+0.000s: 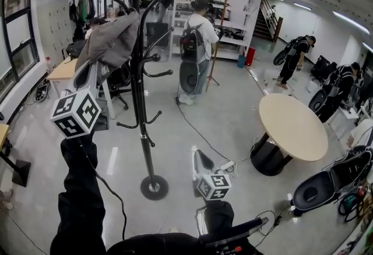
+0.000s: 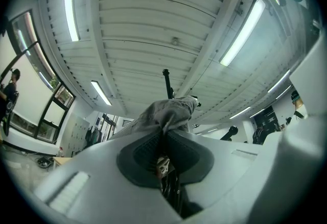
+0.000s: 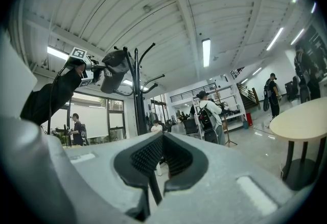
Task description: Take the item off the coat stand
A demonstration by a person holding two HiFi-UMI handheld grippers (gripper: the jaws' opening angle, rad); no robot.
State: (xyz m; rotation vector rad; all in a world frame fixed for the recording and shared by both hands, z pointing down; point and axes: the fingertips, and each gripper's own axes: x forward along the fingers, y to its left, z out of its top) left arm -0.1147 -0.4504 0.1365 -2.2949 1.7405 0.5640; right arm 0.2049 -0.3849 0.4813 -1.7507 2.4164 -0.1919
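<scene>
Quick count: one stand, one garment, two grippers, one table, three people.
1 black coat stand (image 1: 139, 79), left; 1 grey jacket (image 1: 113, 38); 2 grippers: left gripper (image 1: 93, 71), right gripper (image 1: 199, 159); 1 round wooden table (image 1: 291, 126), right; 3 people far: person with backpack (image 1: 195, 44), bent-over person (image 1: 294, 56), person in black (image 1: 344, 80).

A round table (image 1: 291, 126) with a pale wooden top on a black pedestal stands at the right of the glossy grey floor (image 1: 233, 102). Farther back, a person (image 1: 202, 27) wearing a black backpack (image 1: 190, 44) stands before white shelving (image 1: 234, 29). A white power strip (image 1: 226, 166) lies near the table, with cables trailing from it. A staircase (image 1: 267, 15) rises at the back right.
</scene>
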